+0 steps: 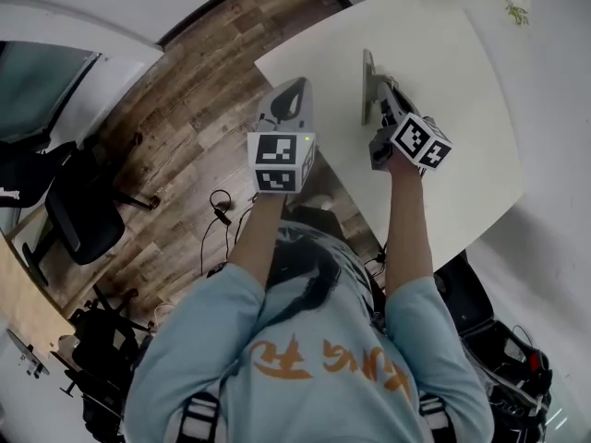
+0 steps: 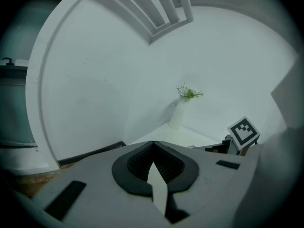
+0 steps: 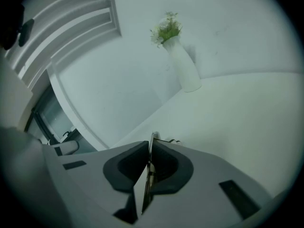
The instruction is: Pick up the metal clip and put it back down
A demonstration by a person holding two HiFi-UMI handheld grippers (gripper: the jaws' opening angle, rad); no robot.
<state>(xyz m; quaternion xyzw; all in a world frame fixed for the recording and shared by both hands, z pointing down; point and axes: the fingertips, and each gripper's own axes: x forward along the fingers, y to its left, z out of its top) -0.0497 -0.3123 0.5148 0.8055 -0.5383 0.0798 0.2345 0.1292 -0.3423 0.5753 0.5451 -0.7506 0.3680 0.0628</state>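
Observation:
In the right gripper view a thin metal clip (image 3: 153, 139) stands on edge, pinched between the dark pads of my right gripper (image 3: 150, 146), with its top sticking out past the fingertips. In the head view the right gripper (image 1: 374, 70) hangs over the white table (image 1: 471, 109), pointing away from me; the clip is too small to make out there. My left gripper (image 1: 294, 95) is to the left, by the table's near corner and over the wooden floor (image 1: 185, 109). Its jaws (image 2: 153, 145) are shut with nothing between them.
A white vase with green sprigs (image 3: 183, 68) stands at the table's far end, also seen in the left gripper view as the vase (image 2: 178, 113). A black office chair (image 1: 83, 210) and loose cables (image 1: 222, 212) sit on the floor to the left. White walls stand behind the table.

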